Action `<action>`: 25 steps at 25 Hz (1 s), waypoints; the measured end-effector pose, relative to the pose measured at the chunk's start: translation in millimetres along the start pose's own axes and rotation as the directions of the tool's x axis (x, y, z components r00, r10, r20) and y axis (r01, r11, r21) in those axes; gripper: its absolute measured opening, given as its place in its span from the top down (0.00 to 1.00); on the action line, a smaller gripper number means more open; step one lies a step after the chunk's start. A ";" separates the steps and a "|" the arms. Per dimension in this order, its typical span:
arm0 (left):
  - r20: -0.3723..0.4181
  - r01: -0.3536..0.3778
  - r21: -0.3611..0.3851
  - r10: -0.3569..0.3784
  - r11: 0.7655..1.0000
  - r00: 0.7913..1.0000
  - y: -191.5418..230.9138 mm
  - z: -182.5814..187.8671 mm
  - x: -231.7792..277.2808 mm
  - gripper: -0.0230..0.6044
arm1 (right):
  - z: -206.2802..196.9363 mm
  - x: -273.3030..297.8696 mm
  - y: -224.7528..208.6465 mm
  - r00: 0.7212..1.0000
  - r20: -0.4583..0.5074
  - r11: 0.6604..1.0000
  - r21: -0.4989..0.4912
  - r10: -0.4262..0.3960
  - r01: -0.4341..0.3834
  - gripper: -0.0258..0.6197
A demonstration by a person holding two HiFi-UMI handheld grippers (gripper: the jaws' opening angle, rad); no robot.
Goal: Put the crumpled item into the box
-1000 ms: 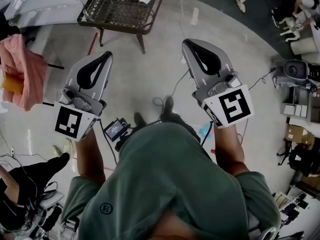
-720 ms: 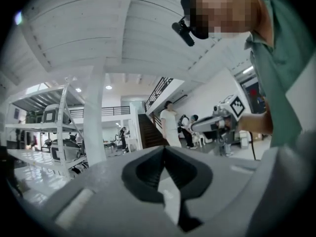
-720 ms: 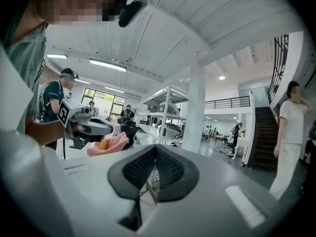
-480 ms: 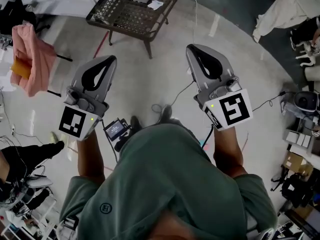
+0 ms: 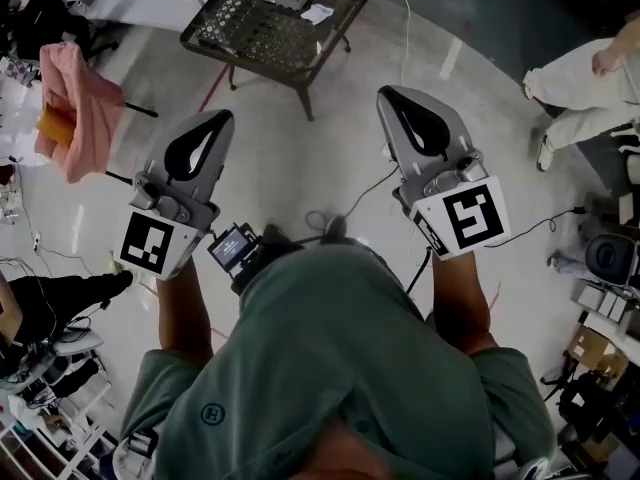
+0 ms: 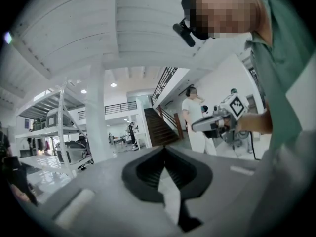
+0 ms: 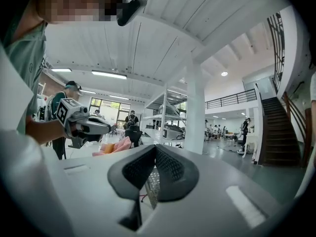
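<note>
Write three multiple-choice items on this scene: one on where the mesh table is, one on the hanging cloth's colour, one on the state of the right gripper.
1. In the head view, the mesh table is: A at the top edge; B at the bottom edge; C at the right edge.
2. The hanging cloth at the left is: A blue; B pink; C black.
3. The right gripper is: A wide open; B clamped on a bottle; C shut with nothing between its jaws.

1 A: its dark top runs up to the upper border.
2 B: the fabric is plainly pink.
3 C: the right gripper view shows the jaw tips meeting, with nothing held.
</note>
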State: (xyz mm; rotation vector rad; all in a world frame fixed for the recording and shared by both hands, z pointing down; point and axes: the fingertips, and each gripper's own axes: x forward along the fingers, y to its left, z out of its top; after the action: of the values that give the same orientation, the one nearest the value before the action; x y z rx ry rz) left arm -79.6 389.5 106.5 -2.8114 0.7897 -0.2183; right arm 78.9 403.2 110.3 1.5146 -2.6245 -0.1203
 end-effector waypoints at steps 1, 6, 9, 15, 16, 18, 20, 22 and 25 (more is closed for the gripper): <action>0.000 0.006 0.000 -0.006 1.000 1.000 -0.8 1.6 2.8 0.96 | 0.0 -1.5 -2.7 1.000 -0.004 1.000 0.003 -0.005 0.005 0.95; 0.010 0.041 -0.015 -0.041 0.999 0.999 -5.2 2.5 13.5 0.96 | -5.3 -10.8 -8.6 0.999 -0.030 0.999 0.012 -0.036 0.036 0.95; 0.026 0.080 -0.019 -0.079 0.997 0.997 -0.4 -0.1 22.4 0.96 | -6.2 -8.2 -12.1 0.997 -0.046 0.998 0.008 -0.069 0.070 0.95; 0.062 0.136 -0.022 -0.135 0.990 0.989 51.7 -26.4 69.2 0.96 | -22.5 38.0 -42.0 0.989 -0.066 0.991 -0.008 -0.130 0.130 0.95; 0.075 0.149 -0.020 -0.147 0.989 0.986 59.7 -25.1 70.9 0.96 | -19.8 43.8 -42.9 0.987 -0.069 0.989 -0.016 -0.145 0.144 0.95; 0.091 0.172 -0.015 -0.170 0.985 0.981 76.3 -23.1 69.2 0.96 | -12.5 56.8 -40.9 0.983 -0.075 0.985 -0.022 -0.170 0.169 0.95; 0.091 0.186 -0.016 -0.184 0.982 0.979 95.3 -25.5 68.0 0.96 | -6.2 72.0 -37.6 0.979 -0.078 0.983 -0.023 -0.186 0.185 0.95; 0.099 0.197 -0.023 -0.194 0.980 0.976 114.4 -29.2 70.9 0.96 | -1.9 87.6 -37.3 0.976 -0.082 0.980 -0.030 -0.200 0.198 0.95; 0.112 0.224 -0.030 -0.220 0.974 0.969 141.0 -37.5 79.3 0.96 | -0.8 114.1 -41.9 0.969 -0.095 0.974 -0.035 -0.227 0.225 0.95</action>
State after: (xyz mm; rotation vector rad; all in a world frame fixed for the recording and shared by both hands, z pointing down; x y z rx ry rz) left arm -89.9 224.0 115.1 -2.9212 0.4605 -0.0834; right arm 58.3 283.4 112.2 1.7594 -2.3600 -0.0920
